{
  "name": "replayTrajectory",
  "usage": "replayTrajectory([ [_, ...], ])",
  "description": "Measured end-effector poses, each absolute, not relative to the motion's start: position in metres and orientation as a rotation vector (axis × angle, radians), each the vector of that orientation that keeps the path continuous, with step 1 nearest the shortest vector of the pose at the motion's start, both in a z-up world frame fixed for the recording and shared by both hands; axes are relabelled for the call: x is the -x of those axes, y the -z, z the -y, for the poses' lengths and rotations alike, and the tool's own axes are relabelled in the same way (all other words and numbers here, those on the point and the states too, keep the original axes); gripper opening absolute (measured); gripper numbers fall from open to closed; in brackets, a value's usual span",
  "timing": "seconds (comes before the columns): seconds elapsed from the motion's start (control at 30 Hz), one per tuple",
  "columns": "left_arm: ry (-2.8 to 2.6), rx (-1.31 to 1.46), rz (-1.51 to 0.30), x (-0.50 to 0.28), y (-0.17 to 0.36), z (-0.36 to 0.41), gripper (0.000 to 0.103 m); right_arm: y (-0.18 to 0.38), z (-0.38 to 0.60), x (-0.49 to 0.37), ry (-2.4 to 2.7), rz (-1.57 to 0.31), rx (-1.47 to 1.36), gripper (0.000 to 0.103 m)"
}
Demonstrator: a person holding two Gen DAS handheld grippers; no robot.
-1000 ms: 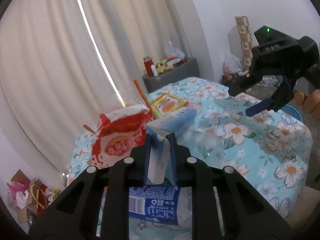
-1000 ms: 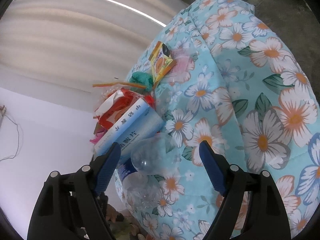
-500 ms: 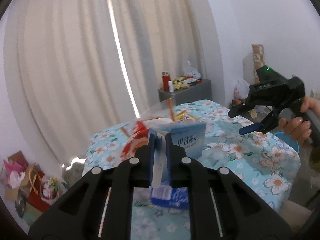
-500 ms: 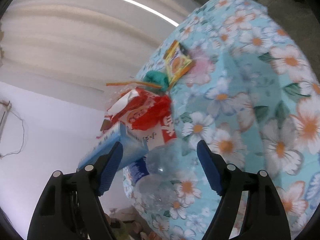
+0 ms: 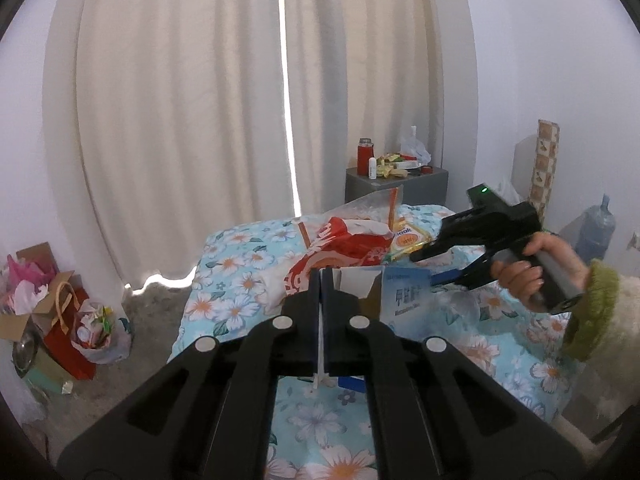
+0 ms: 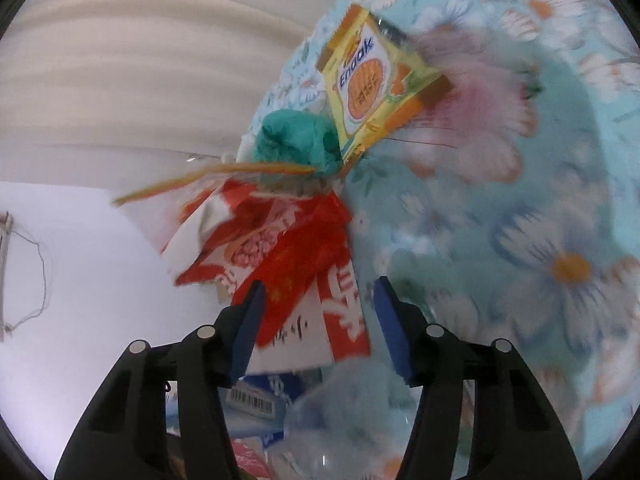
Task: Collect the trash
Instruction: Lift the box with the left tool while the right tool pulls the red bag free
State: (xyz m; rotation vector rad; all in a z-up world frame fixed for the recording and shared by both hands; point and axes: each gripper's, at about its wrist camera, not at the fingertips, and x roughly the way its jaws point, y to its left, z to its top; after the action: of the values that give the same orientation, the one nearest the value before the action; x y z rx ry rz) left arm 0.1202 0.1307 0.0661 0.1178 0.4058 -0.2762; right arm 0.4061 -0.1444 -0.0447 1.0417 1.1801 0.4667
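On the flowered cloth (image 6: 568,184), left gripper (image 5: 321,312) pinches box flap (image 5: 352,286) tight. Right gripper (image 6: 318,322), half open & just closing, straddles red wrapper (image 6: 288,256); pads not yet pressing. Go deeper w/ both pads before squeezing.

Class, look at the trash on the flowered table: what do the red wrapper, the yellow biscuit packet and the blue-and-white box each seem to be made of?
Red wrapper: thin glossy plastic film, apparently; it is crumpled into sharp folds.
Yellow biscuit packet: probably printed plastic or foil film; smooth sheen, flat sealed edges.
Blue-and-white box: likely thin matte cardboard; straight panels and an open flap hold their shape.
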Motion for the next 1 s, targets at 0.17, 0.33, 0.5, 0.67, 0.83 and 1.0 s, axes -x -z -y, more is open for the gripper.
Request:
replayTrajectory([
  [0.17, 0.269, -0.105, -0.405, -0.118, -0.070, -0.132, 0.000, 0.056, 0.134, -0.427, -0.460, -1.200, -1.024, 0.043],
  [0.33, 0.269, -0.109, -0.401, -0.115, -0.071, -0.131, 0.000, 0.061, 0.131, -0.434, -0.463, -1.189, -1.022, 0.019],
  [0.5, 0.268, -0.112, -0.393, -0.112, -0.072, -0.132, 0.000, 0.060, 0.138, -0.425, -0.478, -1.156, -1.022, 0.004],
  [0.67, 0.266, -0.110, -0.386, -0.114, -0.073, -0.134, 0.000, 0.044, 0.148, -0.411, -0.471, -1.115, -1.008, 0.003],
  [0.83, 0.266, -0.100, -0.368, -0.112, -0.077, -0.134, 0.000, 0.025, 0.166, -0.389, -0.461, -1.046, -1.019, 0.003],
  [1.0, 0.276, -0.105, -0.329, -0.108, -0.086, -0.129, 0.000, 0.010, 0.184, -0.368, -0.438, -0.975, -1.002, 0.002],
])
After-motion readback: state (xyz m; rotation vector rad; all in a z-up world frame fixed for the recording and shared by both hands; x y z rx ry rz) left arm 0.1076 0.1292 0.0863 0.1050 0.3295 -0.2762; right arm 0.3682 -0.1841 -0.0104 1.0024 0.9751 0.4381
